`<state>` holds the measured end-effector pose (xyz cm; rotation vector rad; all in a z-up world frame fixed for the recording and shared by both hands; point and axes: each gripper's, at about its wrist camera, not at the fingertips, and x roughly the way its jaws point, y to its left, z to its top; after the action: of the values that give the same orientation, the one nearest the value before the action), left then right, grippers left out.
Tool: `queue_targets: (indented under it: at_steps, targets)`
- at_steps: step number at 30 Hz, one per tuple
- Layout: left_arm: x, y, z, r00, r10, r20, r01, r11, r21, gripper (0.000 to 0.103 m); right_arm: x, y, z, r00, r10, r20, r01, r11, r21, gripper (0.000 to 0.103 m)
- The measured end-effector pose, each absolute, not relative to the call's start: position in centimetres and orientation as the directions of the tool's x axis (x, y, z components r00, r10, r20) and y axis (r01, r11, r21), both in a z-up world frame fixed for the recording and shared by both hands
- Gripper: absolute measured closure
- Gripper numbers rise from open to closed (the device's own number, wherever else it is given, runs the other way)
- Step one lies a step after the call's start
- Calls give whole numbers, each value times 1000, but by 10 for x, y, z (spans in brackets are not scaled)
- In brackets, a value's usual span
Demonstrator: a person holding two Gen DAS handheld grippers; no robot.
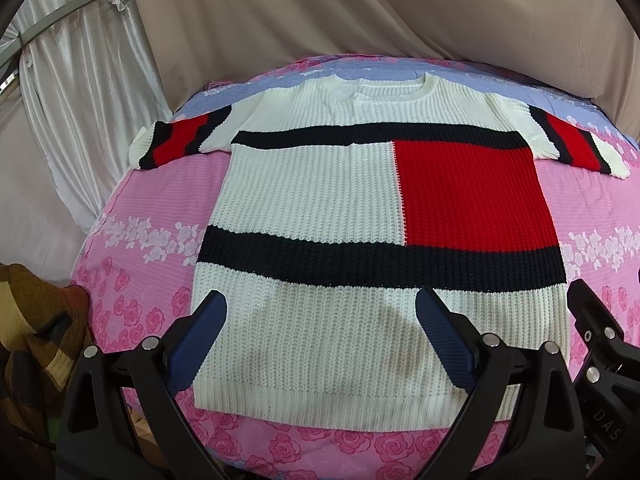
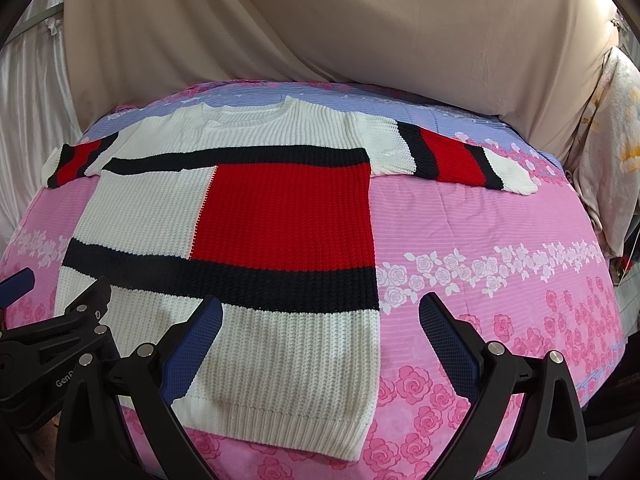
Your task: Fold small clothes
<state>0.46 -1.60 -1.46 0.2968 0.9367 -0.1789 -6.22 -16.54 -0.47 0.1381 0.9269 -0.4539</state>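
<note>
A knitted short-sleeved sweater (image 1: 312,200), white with black bands and a red block, lies flat and spread out on the pink floral bedsheet (image 1: 160,240), collar far, hem near. It also shows in the right wrist view (image 2: 280,220). My left gripper (image 1: 320,308) is open and empty, hovering over the hem's middle. My right gripper (image 2: 320,312) is open and empty above the sweater's near right corner. The right gripper shows at the left wrist view's right edge (image 1: 596,328); the left gripper shows at the right wrist view's left edge (image 2: 52,320).
Beige cloth (image 1: 360,12) drapes behind the bed. White curtains (image 1: 80,80) hang at the left. A brown checked blanket (image 1: 36,336) lies at the near left. A floral pillow (image 2: 608,140) stands at the far right. Bare pink sheet (image 2: 480,220) lies right of the sweater.
</note>
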Motion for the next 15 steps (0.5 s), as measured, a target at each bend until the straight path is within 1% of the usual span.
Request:
queue_targets:
  at_steps: [6, 8, 10, 13, 15]
  targets:
    - [6, -14, -16, 577, -28, -816, 282, 945, 168, 10, -61, -165, -7, 513, -312, -800, 434, 898, -73, 6]
    - [8, -12, -18, 561, -47, -826, 290, 946, 143, 10, -61, -172, -12, 523, -277, -806, 423, 905, -36, 6]
    - [13, -9, -17, 537, -89, -839, 289, 953, 84, 10, -65, -194, -18, 542, -240, -805, 437, 899, 26, 6]
    - [24, -6, -15, 496, -190, -847, 281, 958, -51, 10, -72, -268, -26, 538, -269, -799, 555, 827, 96, 6]
    - [30, -8, -16, 481, -229, -846, 274, 956, -103, 10, -77, -336, -34, 513, -293, -807, 645, 752, 137, 7]
